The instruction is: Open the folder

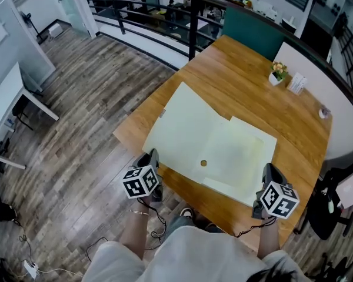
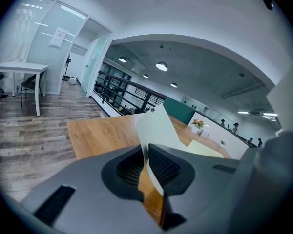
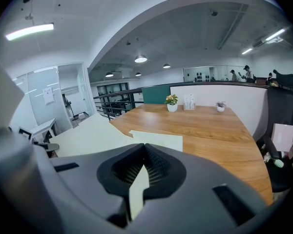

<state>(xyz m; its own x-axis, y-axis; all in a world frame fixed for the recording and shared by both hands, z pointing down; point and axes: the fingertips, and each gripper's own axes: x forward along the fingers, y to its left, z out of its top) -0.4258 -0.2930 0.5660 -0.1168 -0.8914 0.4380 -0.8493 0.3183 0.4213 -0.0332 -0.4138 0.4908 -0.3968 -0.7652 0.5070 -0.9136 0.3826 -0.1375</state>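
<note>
On the wooden desk [image 1: 253, 93] the pale folder [image 1: 212, 140] lies spread open, my left claw [image 1: 150, 158] and right claw [image 1: 267, 174] each clamped on a near edge to hold its covers apart.

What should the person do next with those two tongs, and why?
Probably open the left tongs and let go. The folder already lies spread open on the table, yet the left tongs and the right tongs each pinch its near edge, so nothing seems left to lift.
</note>
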